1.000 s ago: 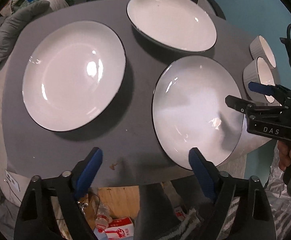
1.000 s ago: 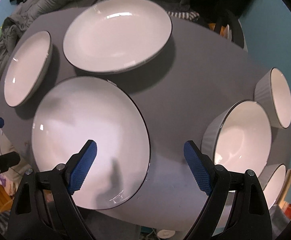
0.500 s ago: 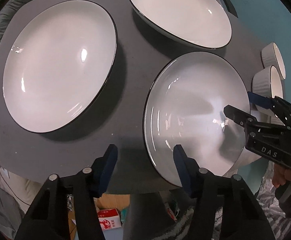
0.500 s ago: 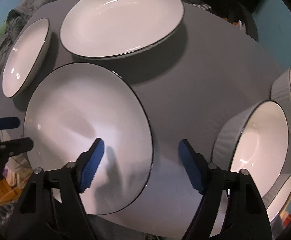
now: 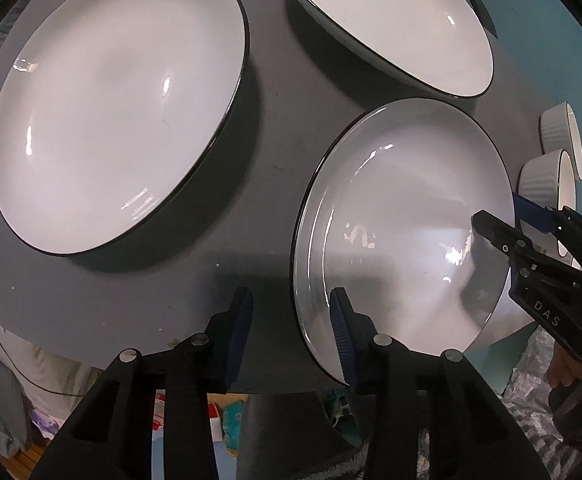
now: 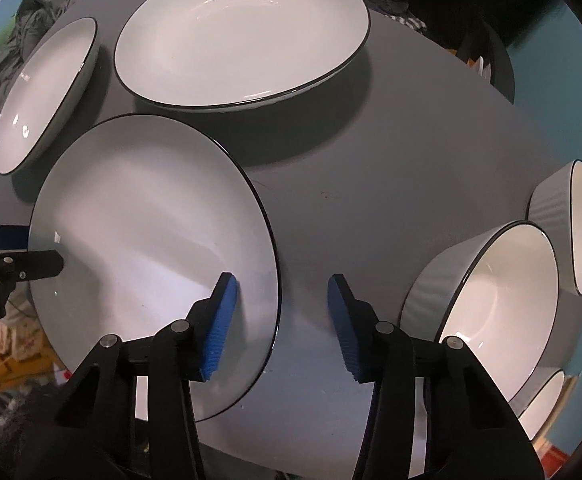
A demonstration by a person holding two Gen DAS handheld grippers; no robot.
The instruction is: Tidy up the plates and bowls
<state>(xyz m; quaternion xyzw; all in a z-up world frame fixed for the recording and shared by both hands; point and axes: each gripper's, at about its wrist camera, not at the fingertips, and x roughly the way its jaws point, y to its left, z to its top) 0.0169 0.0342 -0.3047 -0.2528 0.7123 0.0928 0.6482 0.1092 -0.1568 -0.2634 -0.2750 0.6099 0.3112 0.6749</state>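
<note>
Your left gripper (image 5: 291, 332) and right gripper (image 6: 279, 320) straddle opposite rims of the black-rimmed white ceramic plate (image 5: 403, 232) at lower centre on the grey surface (image 6: 371, 200); both jaws closing, not yet pinching.

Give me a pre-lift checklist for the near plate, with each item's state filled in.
1. Left tongs straddle the near plate rim: ok, one pad inside, one outside.
2. Right tongs straddle the opposite rim: ok.
3. Pads pressing the rim: not ok, both tongs closing, gaps visible.
4. Near plate separate from the left plate and far plate: ok.
5. Ribbed bowls clear of the right tongs: ok.
6. Plate overhangs the table edge: cannot tell.
</note>
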